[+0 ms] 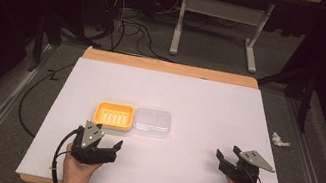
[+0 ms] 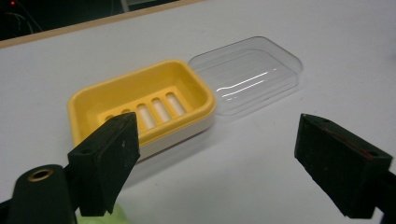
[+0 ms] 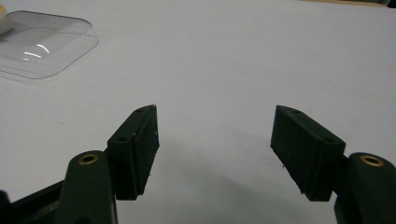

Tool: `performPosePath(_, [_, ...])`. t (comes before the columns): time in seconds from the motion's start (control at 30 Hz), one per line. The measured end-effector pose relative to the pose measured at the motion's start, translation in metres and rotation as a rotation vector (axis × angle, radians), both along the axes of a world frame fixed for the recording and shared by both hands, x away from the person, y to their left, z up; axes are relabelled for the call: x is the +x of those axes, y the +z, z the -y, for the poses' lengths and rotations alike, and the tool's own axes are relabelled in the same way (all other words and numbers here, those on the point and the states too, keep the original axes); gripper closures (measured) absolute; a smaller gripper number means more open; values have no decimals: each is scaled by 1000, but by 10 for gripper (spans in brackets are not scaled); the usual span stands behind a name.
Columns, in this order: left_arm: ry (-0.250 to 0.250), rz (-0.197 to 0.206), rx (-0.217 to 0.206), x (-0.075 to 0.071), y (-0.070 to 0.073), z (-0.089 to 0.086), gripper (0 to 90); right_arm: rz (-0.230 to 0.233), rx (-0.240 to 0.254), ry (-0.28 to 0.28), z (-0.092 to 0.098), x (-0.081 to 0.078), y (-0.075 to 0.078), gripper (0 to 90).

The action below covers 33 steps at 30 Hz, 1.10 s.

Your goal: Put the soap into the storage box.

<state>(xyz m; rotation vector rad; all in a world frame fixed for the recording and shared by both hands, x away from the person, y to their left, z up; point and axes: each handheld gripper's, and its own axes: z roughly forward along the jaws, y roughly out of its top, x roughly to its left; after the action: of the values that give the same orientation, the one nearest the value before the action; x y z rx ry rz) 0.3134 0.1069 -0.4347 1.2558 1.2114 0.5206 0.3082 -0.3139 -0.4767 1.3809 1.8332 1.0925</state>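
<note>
A white surface (image 1: 209, 105) spreads wide and mostly bare, with a wooden strip along its far edge and dark floor, cables and a stand's legs beyond; bare white lies on every side of both grippers, and the near edge runs just behind the person's hands. A yellow soap dish (image 1: 114, 115) sits just ahead of the left gripper (image 1: 110, 149), a rounded rectangular tray with raised walls, a row of five drain slots in its floor and a paler base under it. Touching its side away from the left jaw, or very nearly so, lies a clear lid (image 1: 152, 121), a shallow see-through rectangle with rounded corners that catches thin streaks of light. In the left gripper view the left gripper (image 2: 215, 154) has its jaws spread wide with nothing between them; the soap dish (image 2: 140, 105) lies ahead of the left jaw and the clear lid (image 2: 247, 74) ahead of the gap. The right gripper (image 1: 226, 159) rests well apart from both things, near the surface's other side. In its own view the right gripper (image 3: 215, 149) also stands wide and empty, the lid (image 3: 42, 46) far ahead beyond its left jaw.
</note>
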Motion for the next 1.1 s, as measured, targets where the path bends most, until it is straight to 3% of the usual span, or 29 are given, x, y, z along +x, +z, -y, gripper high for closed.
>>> performPosePath(0.33, [93,-32,-4,4,-3,-34,134,3,1,2,0,0,0,328])
performPosePath(0.57, [143,-32,-4,7,-3,-53,126,-2,-3,2,-1,0,0,328])
performPosePath(0.73, [160,-51,7,8,-10,-60,118,-5,-4,1,-1,0,0,328])
performPosePath(0.9, [171,-103,17,10,-27,-66,108,-8,-5,1,-1,0,0,328])
performPosePath(1.1, [177,-135,30,11,-38,-69,108,-7,-7,3,-1,0,0,328])
